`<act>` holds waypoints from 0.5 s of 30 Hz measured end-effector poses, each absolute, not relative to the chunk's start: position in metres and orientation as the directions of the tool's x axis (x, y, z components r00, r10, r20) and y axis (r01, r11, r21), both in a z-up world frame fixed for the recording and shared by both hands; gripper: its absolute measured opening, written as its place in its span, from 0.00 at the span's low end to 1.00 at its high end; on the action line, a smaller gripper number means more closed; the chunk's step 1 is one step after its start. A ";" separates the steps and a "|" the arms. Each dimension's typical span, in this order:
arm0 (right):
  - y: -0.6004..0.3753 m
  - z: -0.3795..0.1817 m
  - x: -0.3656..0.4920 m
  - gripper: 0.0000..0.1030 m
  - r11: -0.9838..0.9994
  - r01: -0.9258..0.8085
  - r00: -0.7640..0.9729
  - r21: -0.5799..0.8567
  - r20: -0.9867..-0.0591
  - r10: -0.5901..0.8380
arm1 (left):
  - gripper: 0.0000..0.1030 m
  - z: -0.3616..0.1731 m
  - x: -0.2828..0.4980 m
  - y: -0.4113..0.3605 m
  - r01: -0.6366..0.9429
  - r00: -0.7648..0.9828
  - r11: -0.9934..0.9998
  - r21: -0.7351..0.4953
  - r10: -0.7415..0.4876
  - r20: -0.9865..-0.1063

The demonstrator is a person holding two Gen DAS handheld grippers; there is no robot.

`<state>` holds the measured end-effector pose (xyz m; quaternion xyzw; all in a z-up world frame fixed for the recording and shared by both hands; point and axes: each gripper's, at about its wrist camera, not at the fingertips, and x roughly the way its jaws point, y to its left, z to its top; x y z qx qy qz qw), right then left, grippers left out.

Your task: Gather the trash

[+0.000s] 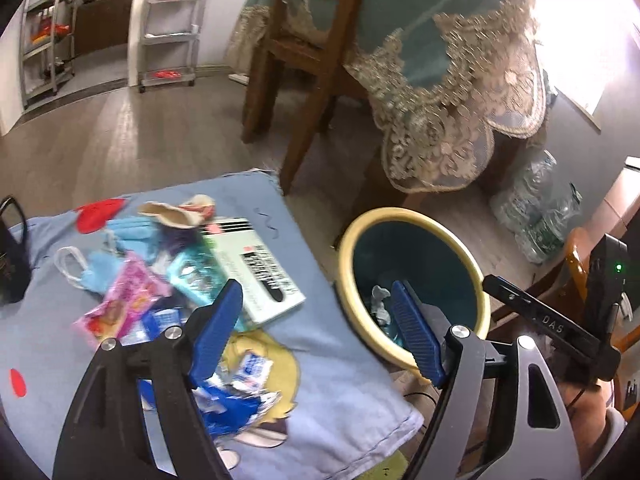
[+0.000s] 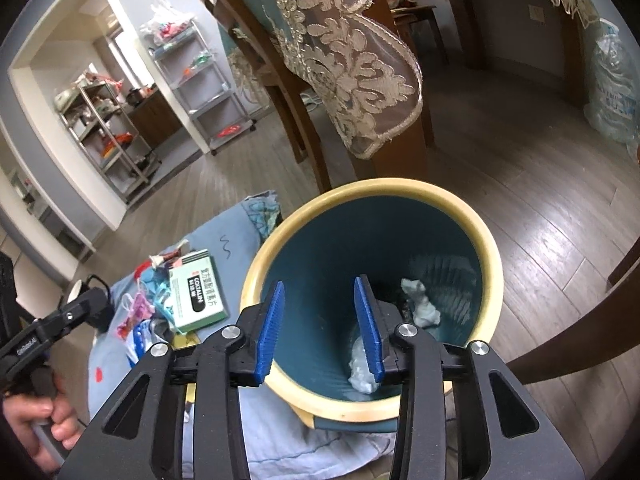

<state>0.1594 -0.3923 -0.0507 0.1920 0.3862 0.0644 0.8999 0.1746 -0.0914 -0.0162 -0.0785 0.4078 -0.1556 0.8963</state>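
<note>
Roughly a small part done, by my read. Your bin (image 2: pixel 486 248) sits on the floor just beside the blue cloth (image 1: pixel 340 400), and it already holds a few crumpled whitish scraps (image 2: pixel 420 304) at the bottom, plus another pale wad (image 2: pixel 362 376) nearer the front wall.

Your right gripper (image 2: pixel 320 320) hangs over the bin mouth, jaws partly spread, nothing between the pads. Reads as empty above the bin.

Your left gripper (image 1: pixel 316 328) is spread wide and empty too, straddling the cloth's edge and the bin rim, one finger over the pile, the other over the bin.

Most of the trash is still out on the cloth:
- green-and-white box (image 1: pixel 260 272)
- pink wrapper (image 1: pixel 124 300)
- teal packet (image 1: pixel 192 276)
- light-blue masks (image 1: pixel 132 236)
- blue-and-white torn wrappers (image 1: pixel 240 384) just under your left finger
- cream scrap (image 1: pixel 176 212) at the far side

The red bits on the cloth may be print, can't tell. Judgement: both claws free, pile mostly untouched, so you've got many pick-and-drop rounds left. Nearest candidate for the left claw looks like the blue-and-white wrappers.
</note>
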 end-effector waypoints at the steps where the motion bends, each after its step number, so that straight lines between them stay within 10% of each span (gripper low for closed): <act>1: -0.392 -0.051 0.159 0.38 0.918 0.031 0.694 0.396 -0.669 0.266 | 0.73 -0.015 0.174 -0.085 0.203 0.624 0.941 -0.269 -0.336 -0.705; 15: -0.374 -0.047 0.152 0.46 0.913 -0.011 0.681 0.409 -0.665 0.306 | 0.75 -0.024 0.153 -0.010 0.044 0.652 0.964 -0.264 -0.228 -0.723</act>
